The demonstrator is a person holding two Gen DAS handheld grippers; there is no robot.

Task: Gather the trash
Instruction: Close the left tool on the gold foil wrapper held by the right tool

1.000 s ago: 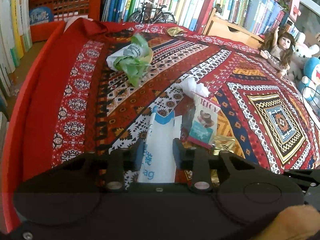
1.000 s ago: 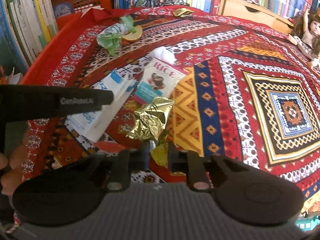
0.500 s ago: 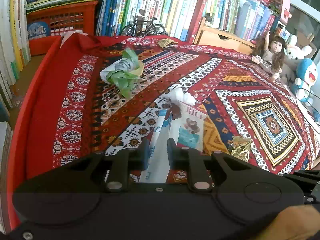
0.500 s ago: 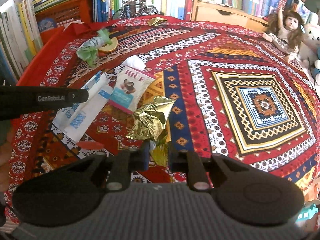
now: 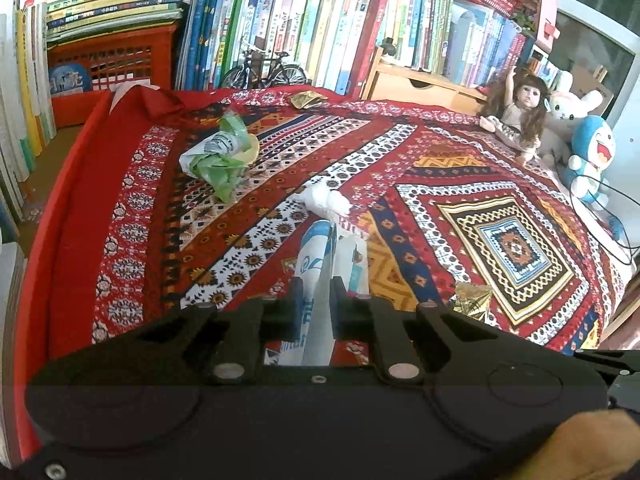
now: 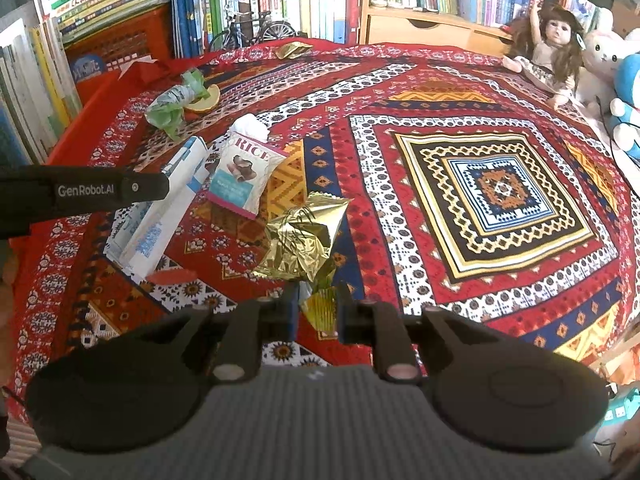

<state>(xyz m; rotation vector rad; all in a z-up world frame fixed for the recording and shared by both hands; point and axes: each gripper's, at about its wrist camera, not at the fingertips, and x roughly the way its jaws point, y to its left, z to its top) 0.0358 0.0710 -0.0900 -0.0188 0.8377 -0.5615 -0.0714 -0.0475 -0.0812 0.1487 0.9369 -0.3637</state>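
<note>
Pinching a white-and-blue bag (image 5: 316,272), left tongs (image 5: 316,300); right tongs (image 6: 318,308) grip crinkled gold foil (image 6: 304,236) (shiny).

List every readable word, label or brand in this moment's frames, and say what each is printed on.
"RICE": on the snack packet lying on the patterned cloth.
"GenRobot.AI": on the side of the left gripper, seen in the right wrist view.
Blue print on the white bag: too blurred to read.
Book spines and the stacked books' titles: too small or blurred to read.
</note>
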